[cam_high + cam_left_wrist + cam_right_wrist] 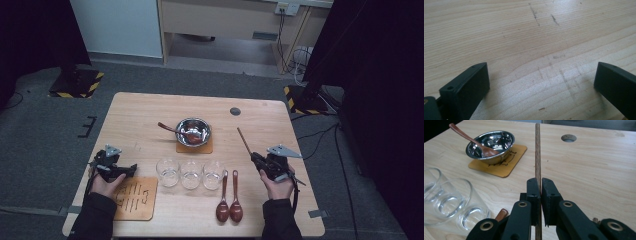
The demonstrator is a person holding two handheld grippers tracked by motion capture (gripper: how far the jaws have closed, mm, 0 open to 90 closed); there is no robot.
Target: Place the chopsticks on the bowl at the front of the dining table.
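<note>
the pale wooden table (260, 115) shows fine straight grain with a few dark scuffs. the thin dark brown wooden stick (538, 152) sits between black jaws. the shiny silver steel bowl (496, 141) rests on an orange-tan square coaster (509, 166) with dark line drawings.

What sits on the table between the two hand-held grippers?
In the high view, three clear glasses stand in a row and two brown spoons lie beside them, between the left gripper and the right gripper, which clamps a wooden stick.
</note>
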